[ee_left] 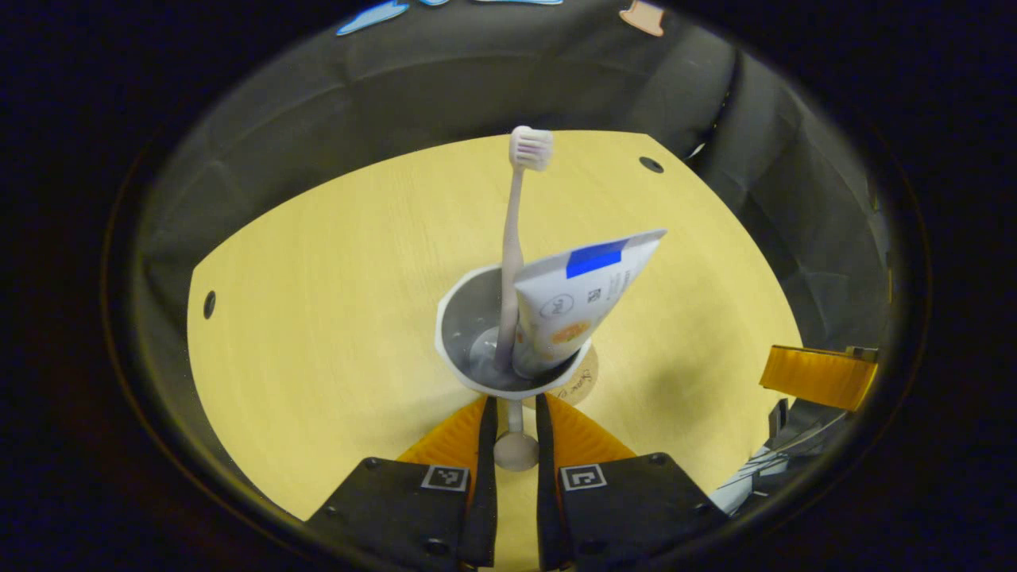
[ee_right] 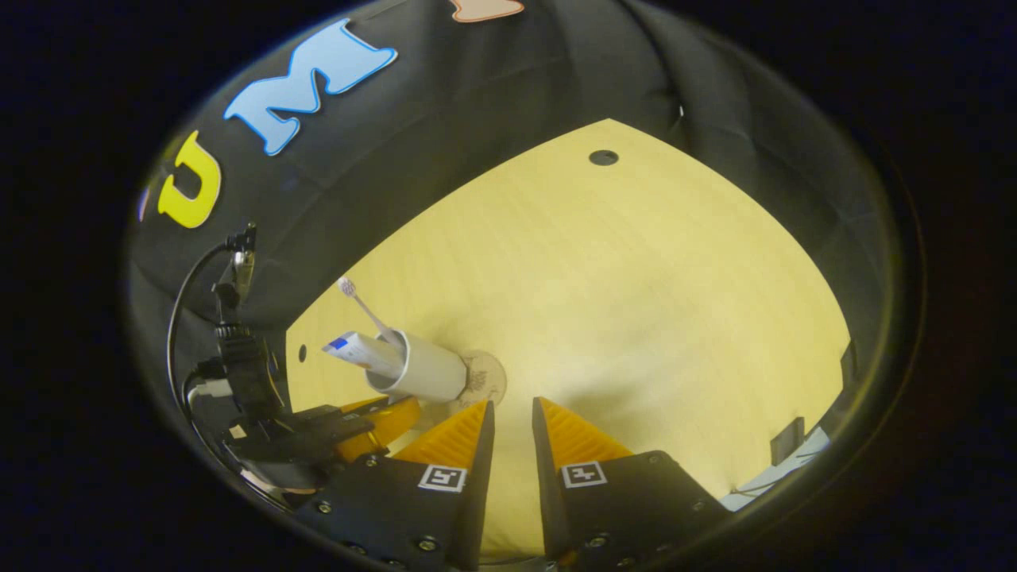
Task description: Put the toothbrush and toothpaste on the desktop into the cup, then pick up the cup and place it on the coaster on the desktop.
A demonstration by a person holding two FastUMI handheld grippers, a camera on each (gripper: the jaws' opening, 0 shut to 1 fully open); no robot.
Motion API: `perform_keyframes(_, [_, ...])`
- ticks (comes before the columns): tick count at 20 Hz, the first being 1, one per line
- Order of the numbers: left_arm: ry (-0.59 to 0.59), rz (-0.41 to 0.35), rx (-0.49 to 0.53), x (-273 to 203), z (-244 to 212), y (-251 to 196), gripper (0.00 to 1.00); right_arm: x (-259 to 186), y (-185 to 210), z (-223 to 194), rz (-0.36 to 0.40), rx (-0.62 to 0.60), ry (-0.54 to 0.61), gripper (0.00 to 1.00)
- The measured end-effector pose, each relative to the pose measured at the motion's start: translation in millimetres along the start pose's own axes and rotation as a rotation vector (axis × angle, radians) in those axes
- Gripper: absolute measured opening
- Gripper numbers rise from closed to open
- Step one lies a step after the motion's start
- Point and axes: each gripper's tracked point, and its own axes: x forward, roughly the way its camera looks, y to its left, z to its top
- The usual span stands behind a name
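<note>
Left gripper (ee_left: 515, 397) narrowed about a thin stem (ee_left: 516, 417) at the near side of cup (ee_left: 465, 318); whether clamped, cannot tell. Toothbrush (ee_left: 512, 238) and toothpaste (ee_left: 588, 286) standing in cup. Cup at coaster (ee_left: 584, 381), apparently overlapping it; fully seated or not, unclear. Right gripper (ee_right: 512, 401) slightly parted, empty.

Only the cup (ee_right: 419, 370) on its coaster (ee_right: 483, 376) interrupts the open desktop (ee_right: 636, 302) ahead.

Pale wooden desktop (ee_right: 636, 302), perhaps laminate

Pale wood desktop (ee_right: 636, 278); black cloth wall (ee_right: 477, 103) behind.
</note>
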Motion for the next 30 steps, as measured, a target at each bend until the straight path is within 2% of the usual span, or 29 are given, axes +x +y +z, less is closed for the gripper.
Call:
perform_keyframes(1, [0.006,-0.008,0.002,2,-1,-2,0.33,0,-6,2,-0.005,0.01,-0.002,0.29])
perform_keyframes(2, [0.011,-0.013,0.002,4,-3,-1,0.28,-1,-13,4,-0.008,0.019,-0.003,0.29])
perform_keyframes(3, [0.007,-0.006,0.009,4,-3,2,0.34,-3,-18,5,-0.011,0.028,-0.005,0.29])
perform_keyframes(4, [0.007,0.002,0.021,7,-3,7,0.28,-6,-23,4,-0.013,0.036,-0.006,0.29])
perform_keyframes(6, [0.006,0.016,0.032,6,-3,11,0.28,-12,-35,0,-0.015,0.045,-0.003,0.29])
perform_keyframes(10, [-0.008,0.036,0.008,4,-4,17,0.28,-11,-34,3,-0.008,0.045,0.009,0.29])
perform_keyframes(11, [-0.008,0.034,0.003,6,-7,16,0.25,-10,-32,7,-0.003,0.044,0.011,0.29])
perform_keyframes(13, [0.001,0.024,-0.022,7,-15,12,0.4,-6,-25,13,0.008,0.042,0.016,0.29])
perform_keyframes(14, [-0.003,0.02,-0.034,6,-16,10,0.37,-7,-23,12,0.011,0.039,0.022,0.29])
perform_keyframes(17, [-0.026,0.021,-0.045,-2,-12,5,0.5,-4,-20,5,0.027,0.02,0.03,0.29])
perform_keyframes(18, [-0.033,0.017,-0.049,-5,-12,1,0.47,-5,-18,4,0.034,0.013,0.03,0.29])
perform_keyframes(23, [-0.079,0.004,-0.102,-22,-14,-8,0.49,-16,3,1,0.084,-0.04,0.023,0.29])
perform_keyframes(25, [-0.1,0.014,-0.124,-28,-14,-6,0.47,-20,14,-1,0.104,-0.072,0.014,0.29])
perform_keyframes(27, [-0.139,0.021,-0.154,-41,-13,-2,0.5,-25,26,-2,0.13,-0.103,0.0,0.29])
perform_keyframes(30, [-0.252,0.009,-0.204,-77,0,1,0.45,-39,49,0,0.178,-0.161,-0.057,0.29])
